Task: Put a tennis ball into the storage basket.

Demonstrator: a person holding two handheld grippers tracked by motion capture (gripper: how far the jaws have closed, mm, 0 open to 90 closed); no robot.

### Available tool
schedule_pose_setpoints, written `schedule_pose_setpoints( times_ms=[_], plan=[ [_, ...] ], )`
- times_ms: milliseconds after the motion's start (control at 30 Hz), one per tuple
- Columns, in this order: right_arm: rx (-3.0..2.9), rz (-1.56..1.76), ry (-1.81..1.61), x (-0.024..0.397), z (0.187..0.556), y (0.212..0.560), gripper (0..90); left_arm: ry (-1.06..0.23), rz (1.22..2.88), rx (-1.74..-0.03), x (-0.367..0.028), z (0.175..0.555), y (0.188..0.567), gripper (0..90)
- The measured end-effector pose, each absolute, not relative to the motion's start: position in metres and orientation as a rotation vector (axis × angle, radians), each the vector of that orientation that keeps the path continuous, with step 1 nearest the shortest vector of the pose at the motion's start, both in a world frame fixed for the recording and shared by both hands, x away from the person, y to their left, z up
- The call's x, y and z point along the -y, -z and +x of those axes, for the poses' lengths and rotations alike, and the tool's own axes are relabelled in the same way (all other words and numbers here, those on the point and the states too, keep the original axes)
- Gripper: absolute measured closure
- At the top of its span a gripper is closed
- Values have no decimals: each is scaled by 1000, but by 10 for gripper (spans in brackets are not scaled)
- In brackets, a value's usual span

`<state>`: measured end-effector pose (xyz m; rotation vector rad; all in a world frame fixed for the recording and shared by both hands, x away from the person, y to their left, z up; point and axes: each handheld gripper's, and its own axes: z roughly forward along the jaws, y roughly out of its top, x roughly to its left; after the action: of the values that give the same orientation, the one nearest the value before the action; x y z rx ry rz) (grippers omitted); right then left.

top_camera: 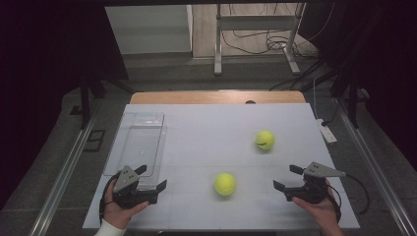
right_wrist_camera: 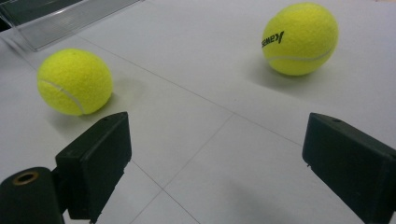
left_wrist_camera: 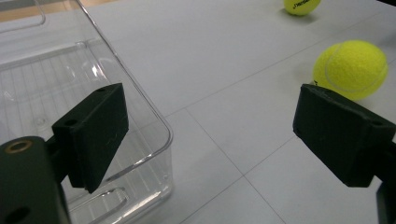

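Yellow far tennis ball (right_wrist_camera: 300, 38): black lettering, unreadable | left gripper (top_camera: 151, 178), right gripper (top_camera: 287, 178): fingers spread, empty

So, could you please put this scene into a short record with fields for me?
surface: white table
near ball: yellow tennis ball, between the two grippers
far ball: yellow tennis ball with black print, farther back on the right
container: clear plastic bin, empty, at the left
left gripper: open, holds nothing, at the bin's near end
right gripper: open, holds nothing
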<state>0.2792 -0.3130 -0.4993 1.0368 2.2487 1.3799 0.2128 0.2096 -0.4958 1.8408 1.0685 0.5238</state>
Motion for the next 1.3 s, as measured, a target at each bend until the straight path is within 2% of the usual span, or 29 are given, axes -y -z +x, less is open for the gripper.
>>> schedule_pose_setpoints(
  times_ms=[733, 1300],
  plan=[
    [-2255, 1055, -1363, 310, 286, 503, 97, -527, 1839, -1077, -206, 206, 495, 115],
    [-2266, 1029, -1349, 312, 281, 502, 101, -514, 1838, -1065, -198, 216, 487, 119]
  ],
)
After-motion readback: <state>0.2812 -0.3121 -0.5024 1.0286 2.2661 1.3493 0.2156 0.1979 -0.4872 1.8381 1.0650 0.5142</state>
